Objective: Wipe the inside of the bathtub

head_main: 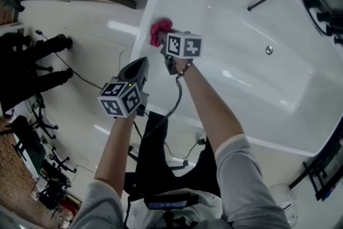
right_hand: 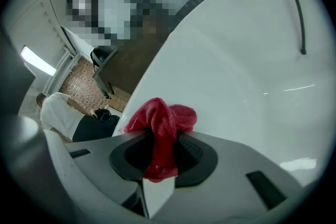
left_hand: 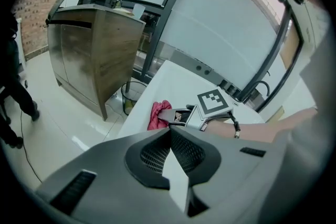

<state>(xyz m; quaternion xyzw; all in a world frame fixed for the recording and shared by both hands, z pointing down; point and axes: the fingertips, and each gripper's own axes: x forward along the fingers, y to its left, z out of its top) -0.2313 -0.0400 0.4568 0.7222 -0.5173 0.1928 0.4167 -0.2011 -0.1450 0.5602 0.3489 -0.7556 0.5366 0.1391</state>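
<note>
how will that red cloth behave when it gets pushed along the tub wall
Probably floppy: the red cloth bunches and folds over above the right gripper, whose jaws are shut on it. Likely light, since a pinch of it holds the whole wad. Its fuzzy weave should drag, not skid, on the glossy bathtub.
</note>
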